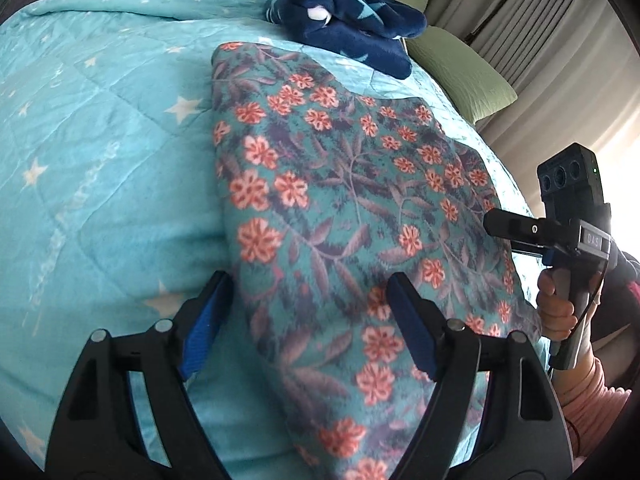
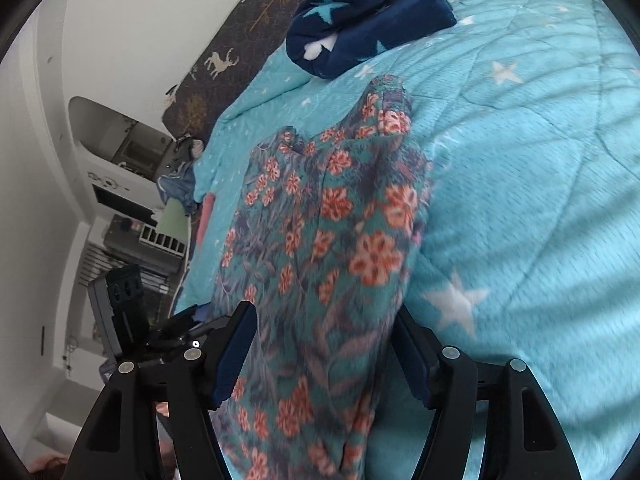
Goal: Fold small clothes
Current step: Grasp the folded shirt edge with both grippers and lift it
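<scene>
A teal fleece garment with coral flowers (image 1: 340, 208) lies in a long folded strip on the turquoise star quilt (image 1: 100, 160). My left gripper (image 1: 310, 292) hangs open over the strip's near end; one finger is beside its left edge, the other above the cloth. In the right wrist view the same garment (image 2: 328, 240) runs away from me, and its near end bulges up between the fingers of my right gripper (image 2: 324, 320), which stands open. From the left wrist view the right gripper (image 1: 496, 226) shows side-on at the strip's right edge, held by a hand (image 1: 556, 312).
A dark blue fleece piece with pale stars (image 1: 352, 20) lies bunched at the quilt's far side (image 2: 368, 20). A green pillow (image 1: 460, 72) sits past the bed's edge. White shelves and clutter (image 2: 120, 168) stand beside the bed. Bare quilt (image 2: 540, 200) spreads to the right.
</scene>
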### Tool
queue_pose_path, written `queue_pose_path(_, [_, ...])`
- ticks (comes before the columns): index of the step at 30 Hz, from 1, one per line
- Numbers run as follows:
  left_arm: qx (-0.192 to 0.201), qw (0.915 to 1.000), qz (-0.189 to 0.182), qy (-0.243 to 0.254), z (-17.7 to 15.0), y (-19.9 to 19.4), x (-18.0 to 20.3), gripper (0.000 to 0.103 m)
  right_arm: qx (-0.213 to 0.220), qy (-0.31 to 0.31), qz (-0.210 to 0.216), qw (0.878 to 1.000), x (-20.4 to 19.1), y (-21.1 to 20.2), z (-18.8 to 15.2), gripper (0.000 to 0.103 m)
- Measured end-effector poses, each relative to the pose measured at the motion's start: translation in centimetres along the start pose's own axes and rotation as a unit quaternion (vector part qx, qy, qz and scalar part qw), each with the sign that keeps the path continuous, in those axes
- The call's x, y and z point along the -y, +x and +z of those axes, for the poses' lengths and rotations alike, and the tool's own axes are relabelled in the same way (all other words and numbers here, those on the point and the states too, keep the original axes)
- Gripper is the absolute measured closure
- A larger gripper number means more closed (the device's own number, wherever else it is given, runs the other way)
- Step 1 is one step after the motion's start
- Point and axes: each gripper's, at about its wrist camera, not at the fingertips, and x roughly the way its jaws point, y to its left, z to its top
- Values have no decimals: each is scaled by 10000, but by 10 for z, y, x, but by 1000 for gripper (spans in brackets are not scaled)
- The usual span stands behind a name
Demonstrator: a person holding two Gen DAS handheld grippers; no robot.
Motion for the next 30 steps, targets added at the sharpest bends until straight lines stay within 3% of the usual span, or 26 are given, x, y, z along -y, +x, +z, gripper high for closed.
queue_pose_path(11, [77,9998,-206,-24,17,11,-5,24,-109,-576,-239,9980,-15,24,13,34])
queue_pose_path(24, [226,9991,-234,254,21,18,3,24,-106,-856,-97,9962,-20,38,20,34])
queue_pose_path(27, [221,9992,-205,271,20,17,2,26,-79,-849,-157,9962,-18,37,19,41])
queue_pose_path(29, [243,9992,-116,283,19,17,2,30,-39,-695,-213,9973,-11,34,20,56])
queue_pose_path(30, [303,9991,-28,289,18,16,3,39,-14,-557,-188,9983,-6,33,21,61])
